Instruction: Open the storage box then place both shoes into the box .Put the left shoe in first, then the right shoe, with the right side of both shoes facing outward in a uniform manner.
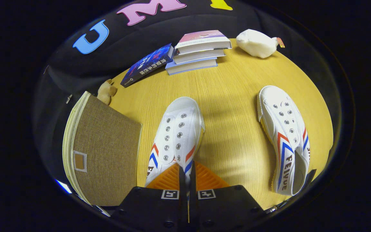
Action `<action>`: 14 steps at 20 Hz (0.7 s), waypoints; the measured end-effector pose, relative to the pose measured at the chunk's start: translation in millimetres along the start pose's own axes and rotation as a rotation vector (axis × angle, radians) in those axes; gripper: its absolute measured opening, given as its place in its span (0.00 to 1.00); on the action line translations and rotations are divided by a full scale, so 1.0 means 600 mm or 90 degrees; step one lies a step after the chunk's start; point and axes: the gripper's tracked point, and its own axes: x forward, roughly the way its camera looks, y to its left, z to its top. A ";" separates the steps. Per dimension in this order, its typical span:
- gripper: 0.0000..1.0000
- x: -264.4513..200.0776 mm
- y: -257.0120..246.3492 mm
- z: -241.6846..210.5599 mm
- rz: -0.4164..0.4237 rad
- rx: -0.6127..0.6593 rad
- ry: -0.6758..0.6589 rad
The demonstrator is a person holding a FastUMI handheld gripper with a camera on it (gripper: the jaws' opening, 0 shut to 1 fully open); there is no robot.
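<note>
Yellow wooden bench [237, 96]. Tongs [187, 175] nearly closed, apparently pinching the near shoe [179, 132] at its collar; light, soft canvas. Second shoe [285, 135] right; closed storage box [105, 151] left.

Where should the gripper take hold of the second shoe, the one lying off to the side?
At the heel collar of the second shoe, approached from above: it's a thin upright edge, and the shoe's opening gapes toward the gripper, now shut on the middle shoe.
</note>
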 end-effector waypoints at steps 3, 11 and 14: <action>0.06 -0.052 0.011 0.022 0.003 0.009 -0.032; 0.06 -0.247 0.112 0.107 0.046 0.016 -0.139; 0.06 -0.293 0.188 0.122 0.084 0.005 -0.160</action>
